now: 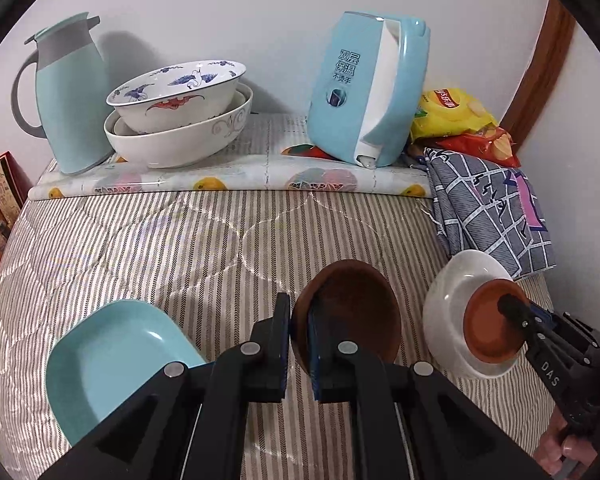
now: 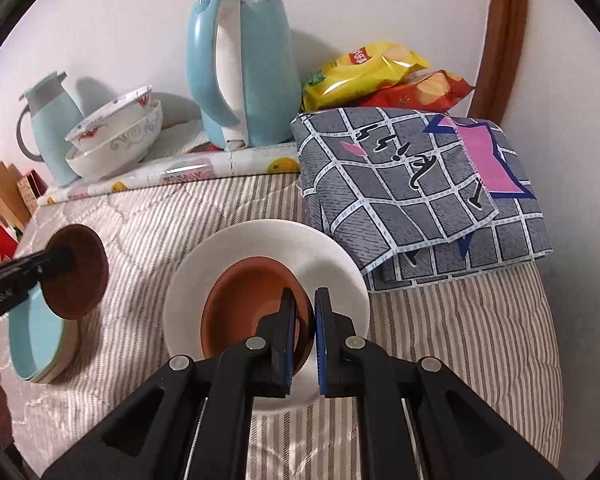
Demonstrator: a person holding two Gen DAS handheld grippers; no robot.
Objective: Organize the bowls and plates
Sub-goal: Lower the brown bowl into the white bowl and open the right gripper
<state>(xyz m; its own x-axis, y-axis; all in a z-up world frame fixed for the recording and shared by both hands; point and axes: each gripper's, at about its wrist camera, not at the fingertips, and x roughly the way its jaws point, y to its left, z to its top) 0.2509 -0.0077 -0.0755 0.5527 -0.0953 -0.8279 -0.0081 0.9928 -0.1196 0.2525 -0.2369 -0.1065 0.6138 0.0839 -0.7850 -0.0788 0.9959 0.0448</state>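
Observation:
My left gripper (image 1: 300,304) is shut on the near rim of a dark brown dish (image 1: 360,304), which hangs tilted above the striped quilt. To its left lies a light blue square plate (image 1: 112,360). My right gripper (image 2: 304,300) is shut on the rim of an orange-brown dish (image 2: 244,304), held in the hollow of a white bowl (image 2: 228,248); I cannot tell if they touch. The right wrist view shows the left gripper (image 2: 62,258) with the dark brown dish (image 2: 80,284) over the blue plate (image 2: 36,336), which sits on another plate.
On a raised ledge at the back stand two nested patterned bowls (image 1: 180,120), a blue jug (image 1: 68,96) and a blue kettle (image 1: 368,92). Chip bags (image 1: 456,112) and a folded grey checked cloth (image 1: 488,208) lie at the right. A hand (image 1: 560,448) grips the right tool.

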